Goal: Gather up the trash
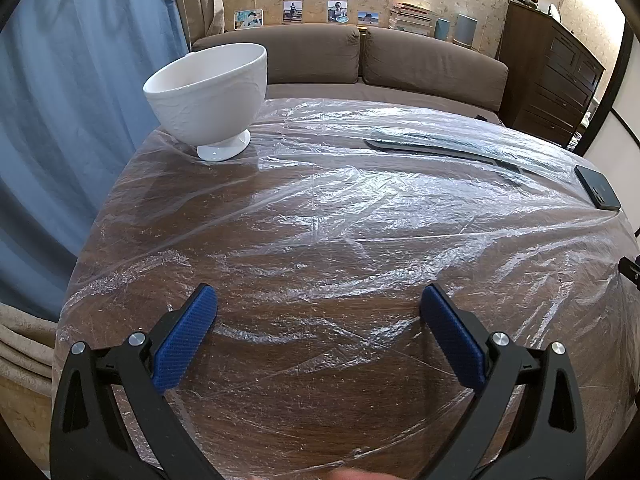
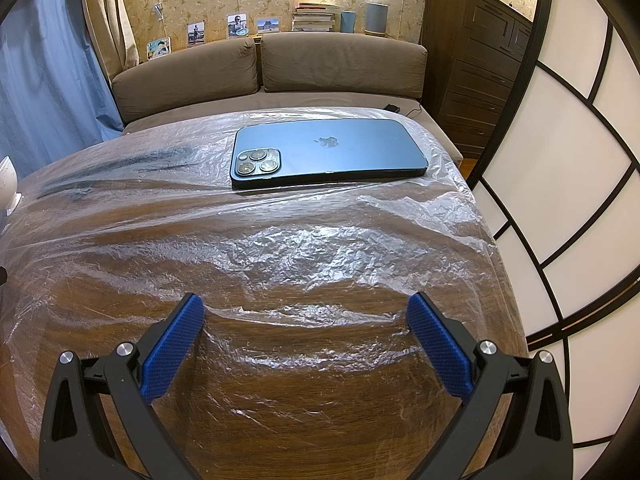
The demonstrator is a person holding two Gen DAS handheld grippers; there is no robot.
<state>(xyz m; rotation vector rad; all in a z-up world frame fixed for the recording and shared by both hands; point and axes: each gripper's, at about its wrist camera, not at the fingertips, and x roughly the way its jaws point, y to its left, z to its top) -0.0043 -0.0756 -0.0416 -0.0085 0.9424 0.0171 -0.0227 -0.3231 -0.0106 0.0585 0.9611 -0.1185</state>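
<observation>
A crinkled clear plastic sheet (image 1: 360, 208) lies spread over the wooden table (image 1: 304, 420); it also shows in the right wrist view (image 2: 304, 248). My left gripper (image 1: 318, 300) is open and empty, low over the sheet near the table's front edge. My right gripper (image 2: 306, 308) is open and empty, low over the sheet's near part. A white footed bowl (image 1: 212, 92) stands on the sheet at the far left. A blue phone (image 2: 328, 152) lies face down on the sheet at the far side, ahead of my right gripper.
A dark flat object (image 1: 432, 142) lies under the sheet at the far middle. A brown sofa (image 1: 360, 64) is behind the table. Blue curtains (image 1: 60, 120) hang left, a dark wooden dresser (image 2: 472, 60) stands right, and a white paneled screen (image 2: 580, 160) is close on the right.
</observation>
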